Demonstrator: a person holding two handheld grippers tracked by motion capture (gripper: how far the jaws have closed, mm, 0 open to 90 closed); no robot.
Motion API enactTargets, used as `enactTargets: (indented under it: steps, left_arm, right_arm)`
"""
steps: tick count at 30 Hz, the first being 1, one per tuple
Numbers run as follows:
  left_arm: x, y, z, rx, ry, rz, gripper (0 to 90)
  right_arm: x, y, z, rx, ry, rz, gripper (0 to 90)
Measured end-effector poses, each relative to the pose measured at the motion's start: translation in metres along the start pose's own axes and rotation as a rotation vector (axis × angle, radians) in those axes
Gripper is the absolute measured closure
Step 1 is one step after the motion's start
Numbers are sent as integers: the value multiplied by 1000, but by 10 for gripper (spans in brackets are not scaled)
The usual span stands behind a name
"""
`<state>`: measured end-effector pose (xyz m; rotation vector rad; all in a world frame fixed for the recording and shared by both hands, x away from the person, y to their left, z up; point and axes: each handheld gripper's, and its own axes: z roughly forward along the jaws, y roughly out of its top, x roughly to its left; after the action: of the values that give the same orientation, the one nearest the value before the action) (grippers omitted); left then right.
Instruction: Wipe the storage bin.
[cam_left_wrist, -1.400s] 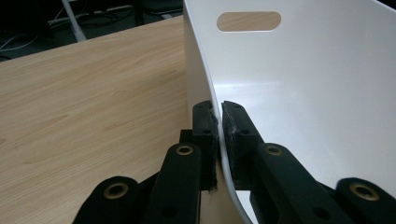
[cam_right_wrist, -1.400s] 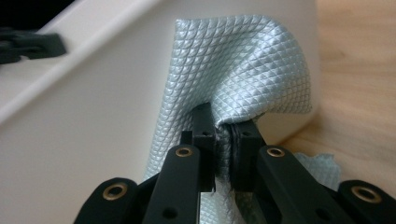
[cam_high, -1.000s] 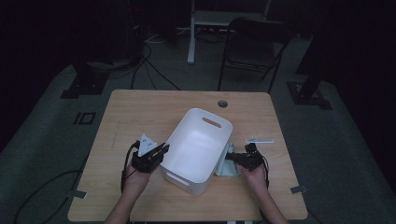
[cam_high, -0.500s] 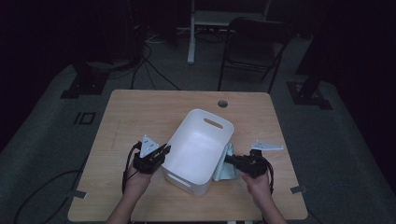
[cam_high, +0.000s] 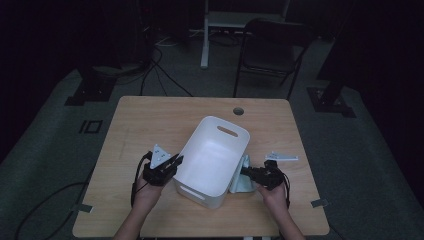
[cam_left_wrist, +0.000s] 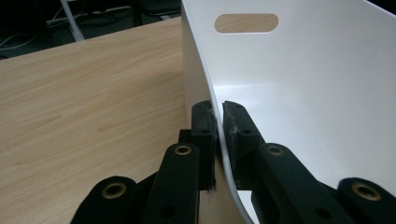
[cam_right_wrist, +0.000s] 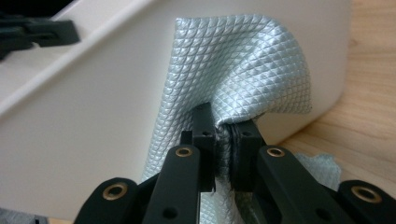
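A white plastic bin (cam_high: 212, 160) with a slot handle stands tilted on the wooden table (cam_high: 150, 120). My left gripper (cam_high: 172, 163) is shut on the bin's left wall (cam_left_wrist: 205, 88), one jaw outside and one inside; in the left gripper view the left gripper (cam_left_wrist: 218, 121) pinches that thin rim. My right gripper (cam_high: 246, 172) is shut on a pale blue quilted cloth (cam_high: 241, 175). The right gripper view shows the right gripper (cam_right_wrist: 224, 128) bunching the cloth (cam_right_wrist: 233, 65) against the bin's outer side (cam_right_wrist: 93, 107).
A small white flat part (cam_high: 281, 157) lies on the table right of the bin. A round cable hole (cam_high: 238, 110) sits near the table's far edge. Beyond the table are a dark folding chair (cam_high: 272, 55) and floor cables (cam_high: 150, 65).
My right gripper has shifted slightly toward the near side along the bin's right wall with the cloth, which now hangs lifted. The left gripper and bin kept still.
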<state>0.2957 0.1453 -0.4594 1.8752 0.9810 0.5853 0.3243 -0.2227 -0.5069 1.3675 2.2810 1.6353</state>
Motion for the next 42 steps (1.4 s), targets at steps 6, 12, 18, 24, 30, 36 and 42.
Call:
enactTargets:
  steps: [6, 12, 18, 24, 30, 36, 42]
  left_arm:
    - [0, 0, 0, 0, -1, 1, 835]
    - [-2, 0, 1, -1, 24, -3, 837]
    - [-2, 0, 1, -1, 31, -14, 838]
    - [-3, 0, 1, -1, 28, -22, 837]
    - [-3, 0, 1, -5, 16, -24, 837]
    - [-3, 0, 1, -8, 12, -15, 836]
    - [-3, 0, 1, -4, 12, -6, 837]
  right_arm:
    - [-14, -5, 10, 36, -30, 32, 835]
    - [-19, -7, 14, 54, -48, 51, 836]
    - [-7, -6, 6, 41, -15, 39, 836]
    - [14, 4, -15, -16, 88, -2, 834]
    - [28, 8, -22, -56, 86, -45, 834]
    - [23, 3, -15, -39, 61, -39, 834]
    - [15, -2, -7, -12, 19, -32, 835]
